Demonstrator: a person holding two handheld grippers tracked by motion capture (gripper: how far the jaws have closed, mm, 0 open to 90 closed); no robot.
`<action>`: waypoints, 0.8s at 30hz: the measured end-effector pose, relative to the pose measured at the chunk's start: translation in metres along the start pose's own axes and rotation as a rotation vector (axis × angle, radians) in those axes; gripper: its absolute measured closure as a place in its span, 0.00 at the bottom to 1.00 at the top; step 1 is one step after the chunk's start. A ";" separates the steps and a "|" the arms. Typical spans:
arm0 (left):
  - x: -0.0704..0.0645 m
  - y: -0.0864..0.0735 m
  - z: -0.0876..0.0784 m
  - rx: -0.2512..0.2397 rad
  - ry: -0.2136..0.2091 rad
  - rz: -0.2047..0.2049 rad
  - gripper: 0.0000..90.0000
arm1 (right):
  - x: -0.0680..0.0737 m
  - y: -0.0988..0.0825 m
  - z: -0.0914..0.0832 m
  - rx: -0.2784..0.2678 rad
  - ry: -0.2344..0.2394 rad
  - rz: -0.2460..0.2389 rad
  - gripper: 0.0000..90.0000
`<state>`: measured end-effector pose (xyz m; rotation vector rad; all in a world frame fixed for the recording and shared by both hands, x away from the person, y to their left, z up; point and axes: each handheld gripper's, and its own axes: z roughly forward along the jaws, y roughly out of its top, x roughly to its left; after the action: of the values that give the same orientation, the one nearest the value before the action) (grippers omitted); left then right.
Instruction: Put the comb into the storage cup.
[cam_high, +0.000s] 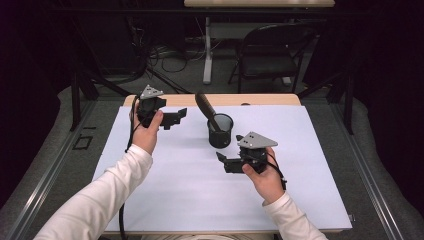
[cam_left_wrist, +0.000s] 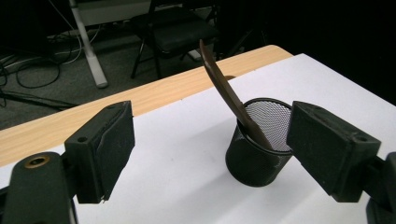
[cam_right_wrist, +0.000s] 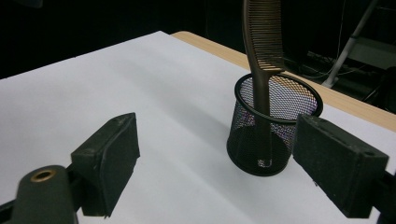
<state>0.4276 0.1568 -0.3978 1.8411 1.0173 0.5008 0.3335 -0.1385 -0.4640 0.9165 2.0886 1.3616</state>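
A black mesh cup (cam_high: 220, 130) stands on the white sheet near the table's middle, with a brown comb (cam_high: 205, 109) leaning out of it, handle end down. In the left gripper view the cup (cam_left_wrist: 257, 142) and comb (cam_left_wrist: 224, 88) sit beyond the wide jaws. My left gripper (cam_high: 182, 114) is held to the left of the cup, open and holding nothing. My right gripper (cam_high: 220, 158) hovers just below and right of the cup, open too. The right gripper view shows the cup (cam_right_wrist: 271, 130) and the comb (cam_right_wrist: 262, 42), teeth up.
A white sheet (cam_high: 200, 190) covers most of the wooden table (cam_high: 260, 99). Behind the table stand a folding chair (cam_high: 272, 47) and a desk leg (cam_high: 207, 50), with cables on the floor. A metal rail (cam_high: 372, 190) runs along the right side.
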 end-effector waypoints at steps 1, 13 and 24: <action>0.000 0.000 0.000 0.000 0.000 0.000 0.18 | 0.000 0.000 0.000 -0.001 0.001 0.001 0.16; -0.004 -0.001 -0.007 0.021 -0.067 0.012 0.18 | 0.000 0.001 -0.002 0.001 0.005 -0.005 0.16; -0.010 -0.007 -0.021 0.019 -0.117 0.005 0.18 | -0.001 0.003 -0.006 0.002 0.005 -0.002 0.16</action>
<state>0.4046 0.1615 -0.3929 1.8675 0.9410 0.3830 0.3309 -0.1420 -0.4588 0.9121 2.0941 1.3629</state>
